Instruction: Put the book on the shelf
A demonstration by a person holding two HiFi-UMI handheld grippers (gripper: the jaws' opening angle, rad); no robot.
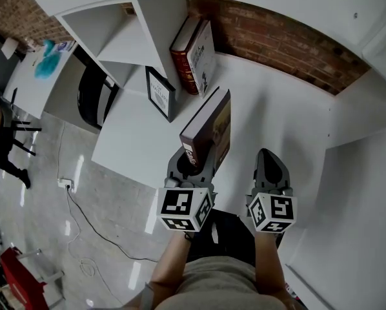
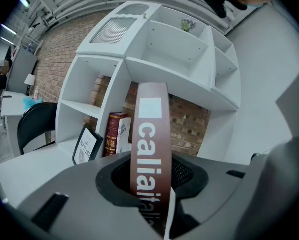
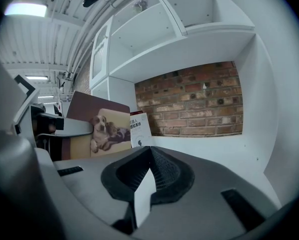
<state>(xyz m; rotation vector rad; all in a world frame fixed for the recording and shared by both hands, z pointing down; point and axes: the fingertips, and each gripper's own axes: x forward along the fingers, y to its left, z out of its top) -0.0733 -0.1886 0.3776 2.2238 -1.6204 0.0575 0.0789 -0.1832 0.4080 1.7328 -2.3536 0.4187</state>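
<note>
Clamped between the jaws of the left gripper (image 1: 194, 162): a maroon hardback book with a dog picture on its cover (image 1: 209, 126). Held on edge over the white counter (image 1: 270, 108), spine toward the holder, not yet on the shelf. Just to its right, the right gripper (image 1: 266, 157), jaws pressed together on nothing. Ahead, a white cubby shelf unit (image 1: 157, 24) backed by a red brick wall (image 1: 277, 41). In the near corner, two leaning red and white books (image 1: 194, 55) and a black-framed print (image 1: 160, 93). Beyond the counter's left edge, glossy grey floor (image 1: 51, 237) and a black chair (image 1: 93, 95).
</note>
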